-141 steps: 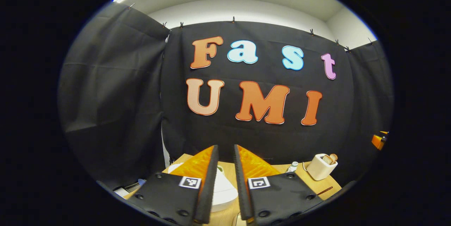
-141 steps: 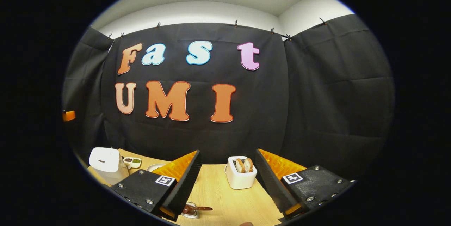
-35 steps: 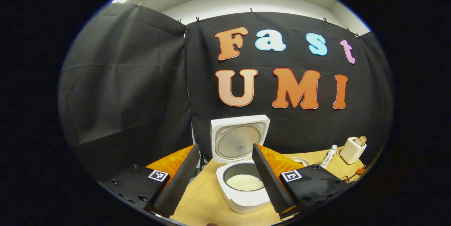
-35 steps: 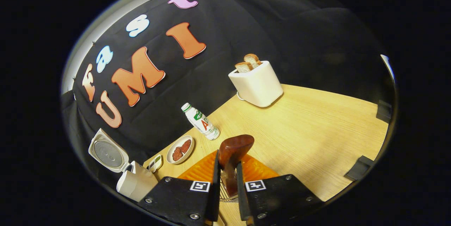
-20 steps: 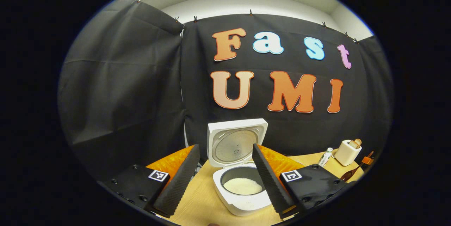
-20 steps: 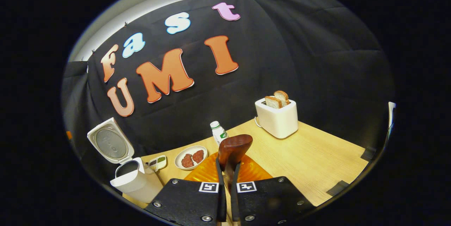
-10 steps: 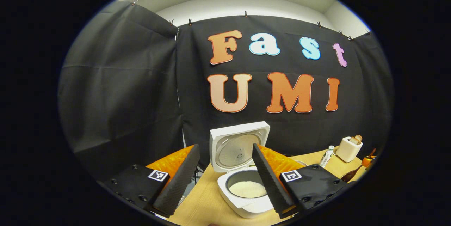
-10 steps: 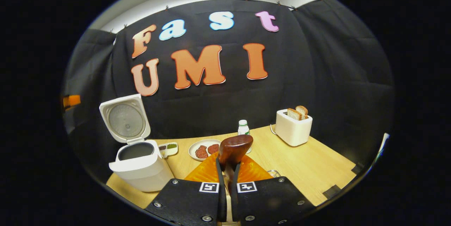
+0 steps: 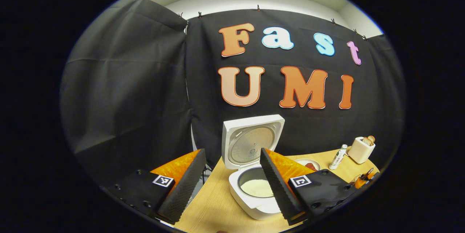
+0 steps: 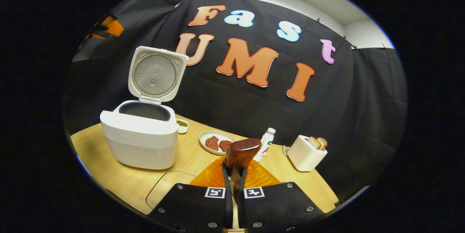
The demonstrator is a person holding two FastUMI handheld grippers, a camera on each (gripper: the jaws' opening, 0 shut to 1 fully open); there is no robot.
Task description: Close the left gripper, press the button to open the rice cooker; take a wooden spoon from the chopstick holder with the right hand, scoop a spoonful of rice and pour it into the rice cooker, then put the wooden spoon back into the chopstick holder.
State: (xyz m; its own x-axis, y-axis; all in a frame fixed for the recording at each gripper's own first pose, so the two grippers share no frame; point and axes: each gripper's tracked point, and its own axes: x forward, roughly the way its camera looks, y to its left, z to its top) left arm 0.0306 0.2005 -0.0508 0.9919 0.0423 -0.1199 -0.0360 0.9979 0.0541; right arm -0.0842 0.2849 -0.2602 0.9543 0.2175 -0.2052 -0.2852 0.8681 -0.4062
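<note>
The white rice cooker (image 10: pixel 140 142) stands open on the wooden table (image 10: pixel 91 142), its lid (image 10: pixel 156 75) upright. In the left gripper view the cooker's pot (image 9: pixel 257 188) holds white rice, seen between the spread fingers of my left gripper (image 9: pixel 231 151), which is open and hangs in front of the cooker. My right gripper (image 10: pixel 232 170) is shut on the handle of a dark wooden spoon (image 10: pixel 241 151), whose bowl sticks up ahead of the fingers. The spoon is to the right of the cooker and nearer to me. I see no rice on the spoon.
Behind the spoon stand a plate with meat pieces (image 10: pixel 217 143), a small white bottle (image 10: pixel 265 140) and a white toaster with bread (image 10: pixel 305 156). A small dish (image 10: pixel 181 125) sits behind the cooker. A faint rounded outline (image 10: pixel 167 185) marks the table in front of the cooker.
My right gripper has swung left with the spoon; the cooker is now larger and nearer in its view. The left gripper stays open and has barely shifted.
</note>
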